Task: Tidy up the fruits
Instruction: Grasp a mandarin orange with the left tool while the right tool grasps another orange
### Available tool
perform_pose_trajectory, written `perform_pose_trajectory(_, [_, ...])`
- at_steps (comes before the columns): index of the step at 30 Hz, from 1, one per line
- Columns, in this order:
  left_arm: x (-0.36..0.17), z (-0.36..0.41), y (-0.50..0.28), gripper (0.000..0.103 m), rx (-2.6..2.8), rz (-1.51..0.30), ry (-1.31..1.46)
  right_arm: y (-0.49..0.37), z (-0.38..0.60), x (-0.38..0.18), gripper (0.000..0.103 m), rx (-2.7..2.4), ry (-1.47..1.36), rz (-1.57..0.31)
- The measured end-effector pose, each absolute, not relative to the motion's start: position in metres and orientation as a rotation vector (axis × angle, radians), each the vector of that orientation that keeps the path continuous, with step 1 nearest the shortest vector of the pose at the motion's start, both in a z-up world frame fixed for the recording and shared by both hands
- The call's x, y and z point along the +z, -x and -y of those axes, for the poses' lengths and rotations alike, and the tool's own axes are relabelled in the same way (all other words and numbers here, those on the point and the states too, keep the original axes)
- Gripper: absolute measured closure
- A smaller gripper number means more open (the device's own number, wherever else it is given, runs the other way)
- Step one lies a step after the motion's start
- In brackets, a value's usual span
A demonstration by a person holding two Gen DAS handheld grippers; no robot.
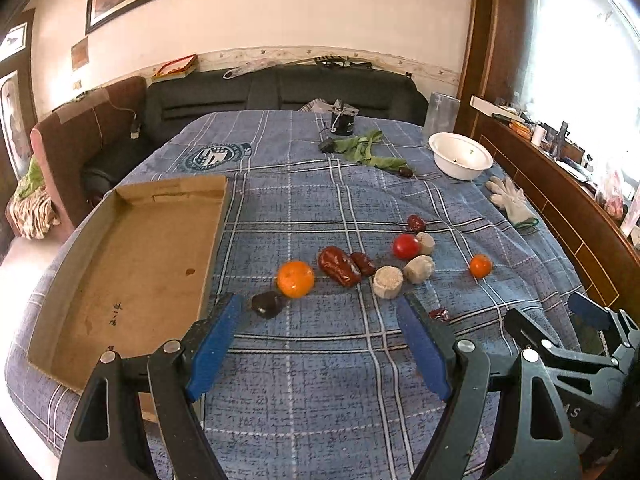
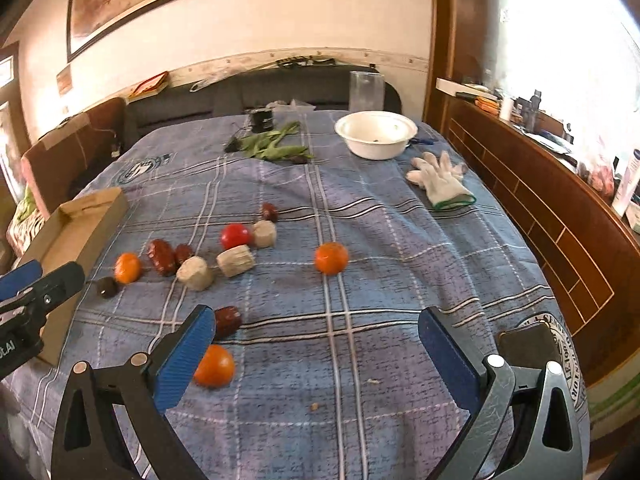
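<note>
The fruits are scattered on the plaid blanket ahead of both tongs, none yet gathered: an orange (image 1: 295,279) and a dark fruit (image 1: 267,304) lie just beyond the left tongs (image 1: 320,316), which are held wide and empty, presumably so either can be taken. Another orange (image 2: 214,366) rests against the left blade of the right tongs (image 2: 316,338), likewise spread wide and empty. The cardboard tray (image 1: 124,264), left of the left tongs, holds no fruit and is probably kept near as the collecting place.
</note>
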State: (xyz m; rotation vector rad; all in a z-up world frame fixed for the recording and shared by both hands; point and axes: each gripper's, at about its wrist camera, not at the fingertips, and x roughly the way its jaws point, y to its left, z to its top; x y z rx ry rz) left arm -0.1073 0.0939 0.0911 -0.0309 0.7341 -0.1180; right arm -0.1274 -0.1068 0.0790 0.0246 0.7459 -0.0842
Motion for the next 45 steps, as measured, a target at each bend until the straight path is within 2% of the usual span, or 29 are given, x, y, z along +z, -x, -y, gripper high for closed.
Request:
perform_pose_trajectory(8, [0.085, -0.123, 0.105, 0.023, -0.064, -0.738, 0.076, 0.13, 0.094, 0.075, 0.0, -0.04, 0.002, -0.692])
perform_pose_trajectory(21, [0.061, -0.164, 0.076, 0.023, -0.025, -0.812, 0.16, 0.13, 0.087, 0.062, 0.0, 0.184, -0.016, -0.803])
perform_pose_trajectory(24, [0.055, -0.152, 0.071, 0.023, -0.083, -0.836, 0.151, 0.126, 0.08, 0.06, 0.007, 0.226, -0.01, -0.817])
perform_pose_trajectory(29, [0.05, -0.131, 0.06, 0.025, -0.172, -0.873, 0.138, 0.109, 0.066, 0.052, 0.029, 0.261, 0.023, -0.86])
perform_pose_trajectory(30, [0.05, -0.127, 0.057, 0.026, -0.184, -0.873, 0.126, 0.106, 0.064, 0.051, 0.03, 0.271, 0.025, -0.865])
perform_pose_trajectory(38, [0.045, -0.098, 0.031, 0.028, -0.222, -0.878, -0.051, 0.097, 0.076, 0.033, 0.031, 0.336, -0.056, -0.946])
perform_pose_trajectory(45, [0.019, -0.098, -0.002, 0.03, -0.226, -0.982, -0.072, 0.089, 0.071, 0.024, 0.033, 0.371, -0.054, -0.985])
